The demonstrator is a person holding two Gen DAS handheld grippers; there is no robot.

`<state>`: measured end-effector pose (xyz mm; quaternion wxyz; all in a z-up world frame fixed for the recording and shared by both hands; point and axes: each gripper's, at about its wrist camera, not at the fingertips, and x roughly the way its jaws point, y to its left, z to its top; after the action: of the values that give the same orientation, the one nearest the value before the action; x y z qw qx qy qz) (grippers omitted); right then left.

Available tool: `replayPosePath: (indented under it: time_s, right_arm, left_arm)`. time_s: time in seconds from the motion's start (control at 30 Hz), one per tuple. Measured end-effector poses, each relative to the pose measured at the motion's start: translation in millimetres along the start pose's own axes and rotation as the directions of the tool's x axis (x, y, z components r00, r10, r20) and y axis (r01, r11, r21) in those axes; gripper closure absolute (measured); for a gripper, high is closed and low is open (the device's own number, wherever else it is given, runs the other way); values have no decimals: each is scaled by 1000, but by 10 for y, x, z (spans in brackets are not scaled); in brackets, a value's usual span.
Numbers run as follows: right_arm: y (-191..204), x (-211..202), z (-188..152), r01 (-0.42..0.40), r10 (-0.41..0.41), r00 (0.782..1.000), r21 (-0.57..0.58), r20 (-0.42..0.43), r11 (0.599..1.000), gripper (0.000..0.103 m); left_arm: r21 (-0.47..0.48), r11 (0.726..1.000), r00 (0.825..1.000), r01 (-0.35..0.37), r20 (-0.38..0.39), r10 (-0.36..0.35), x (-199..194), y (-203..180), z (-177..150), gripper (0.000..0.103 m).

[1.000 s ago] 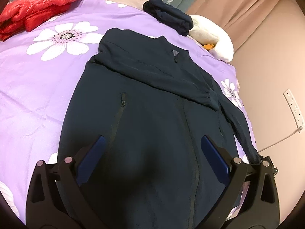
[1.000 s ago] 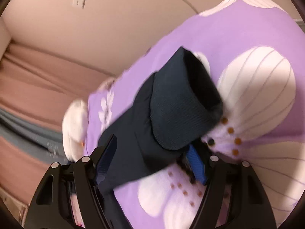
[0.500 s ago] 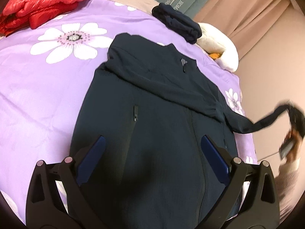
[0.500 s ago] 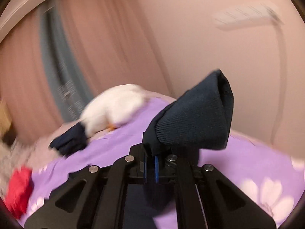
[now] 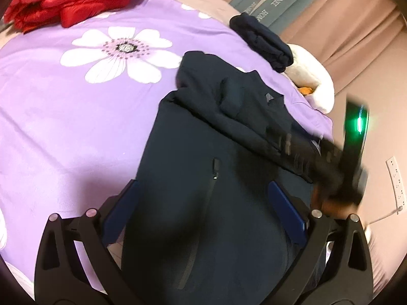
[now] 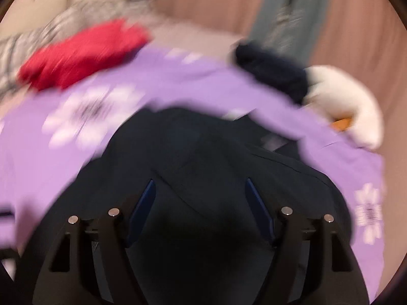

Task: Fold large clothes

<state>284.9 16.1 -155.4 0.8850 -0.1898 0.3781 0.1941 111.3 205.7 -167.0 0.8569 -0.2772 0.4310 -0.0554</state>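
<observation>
Folding is roughly half done, by my read: navy jacket (image 5: 216,178) lies flat, front up, on the purple flowered bedspread (image 5: 63,127), collar toward 1 o'clock in the left wrist view, with both sleeves now crossed over the chest, the second lying loosely. Left to do: fold the body up from the hem and square it off. Left gripper (image 5: 203,218) hovers over the lower half near the hem, jaws wide apart, nothing between the pads. Right gripper (image 6: 201,208) is over the chest, jaws apart and empty; they have just been opening, and no cloth sits between them. From the left view it shows only as a dark blur at 3 o'clock. Versus 1 second ago: then the right sleeve trailed off toward 4 o'clock with its cuff in the right jaws; half a second ago it was pinched and lifted clear; now it is dropped across the torso. Red puffer (image 5: 76,0) at 11 o'clock and a folded dark garment (image 5: 262,40) at 1 o'clock are unchanged.
</observation>
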Motion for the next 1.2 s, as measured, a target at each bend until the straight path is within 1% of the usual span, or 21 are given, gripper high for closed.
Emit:
replayPosePath:
  time_s: [0.03, 0.1, 0.17, 0.2, 0.33, 0.37, 0.47, 0.57, 0.63, 0.67, 0.77, 0.8, 0.87, 0.9, 0.97, 1.0, 1.03, 1.07, 1.1, 1.13, 1.2]
  right_arm:
    - [-29, -25, -176, -45, 45, 999, 9, -13, 999, 31]
    - [-188, -125, -410, -76, 77, 997, 43, -10, 996, 31]
    - [-473, -236, -572, -99, 99, 995, 105, 4, 990, 31]
    - [-647, -327, -681, -99, 98, 995, 148, 14, 984, 31]
    - [-1353, -617, -1045, -18, 11, 1000, 320, 21, 947, 31]
    - [-1490, -662, -1113, 5, -11, 1000, 344, 16, 939, 30]
    - [-1873, -724, -1325, 100, -98, 995, 384, -24, 918, 31]
    - [-2101, -743, -1544, 165, -154, 986, 360, -59, 918, 31]
    - [-2183, -724, -1640, 179, -162, 984, 338, -78, 924, 31]
    - [-2211, -704, -1682, 184, -165, 982, 320, -87, 929, 31]
    - [-2234, -640, -1770, 210, -186, 976, 239, -116, 948, 31]
    - [-2248, -634, -1796, 217, -194, 973, 214, -123, 952, 31]
    - [-2275, -558, -1816, 232, -211, 968, 164, -134, 959, 31]
    - [-2296, -521, -1821, 234, -214, 967, 154, -137, 960, 31]
    - [-2349, -412, -1806, 250, -231, 962, 136, -143, 959, 32]
    - [-2361, -350, -1778, 250, -233, 962, 122, -140, 960, 40]
    - [-2362, -312, -1756, 247, -232, 963, 110, -135, 963, 45]
    - [-2353, -233, -1710, 243, -231, 964, 82, -133, 967, 63]
    - [-2342, -191, -1685, 248, -238, 962, 63, -136, 967, 85]
    - [-2344, -145, -1656, 270, -262, 955, 39, -140, 962, 95]
    - [-2400, -202, -1641, 285, -276, 954, 66, -117, 956, 99]
  left_arm:
    - [1, 1000, 1000, 1, -4, -1, 27, 8, 15, 2]
    - [11, 1000, 1000, 8, -9, -8, 89, -14, 74, 2]
    - [27, 999, 999, 37, -13, -37, 165, -91, 176, 2]
    - [34, 997, 997, 74, -16, -74, 229, -158, 261, 2]
    - [3, 979, 979, 203, -21, -203, 541, -383, 638, 2]
    - [-18, 970, 970, 242, -27, -243, 666, -436, 766, 2]
    - [-45, 960, 961, 275, -28, -277, 1024, -574, 1079, 4]
    - [-57, 972, 973, 227, -33, -229, 1339, -631, 1286, 10]
    - [-74, 987, 988, 146, -45, -150, 1571, -612, 1392, 16]
    - [-81, 989, 991, 124, -49, -128, 1671, -593, 1432, 22]
    - [-100, 984, 984, 147, -82, -156, 1875, -586, 1484, 39]
    - [-82, 987, 984, 140, -100, -148, 1939, -624, 1488, 41]
    - [-27, 997, 987, 73, -140, -77, 2078, -690, 1499, 50]
    - [-21, 998, 986, 53, -154, -56, 2150, -694, 1517, 59]
    - [-35, 998, 984, 53, -168, -58, 2220, -687, 1547, 69]
    - [-35, 997, 984, 64, -165, -69, 2204, -706, 1561, 82]
    - [-28, 996, 983, 80, -163, -83, 2184, -732, 1567, 91]
    - [-12, 994, 981, 112, -160, -113, 2152, -802, 1572, 95]
    - [4, 991, 980, 132, -153, -130, 2110, -853, 1580, 97]
    - [20, 987, 977, 159, -145, -155, 2067, -910, 1580, 99]
    - [17, 970, 962, 243, -136, -238, 1954, -945, 1543, 101]
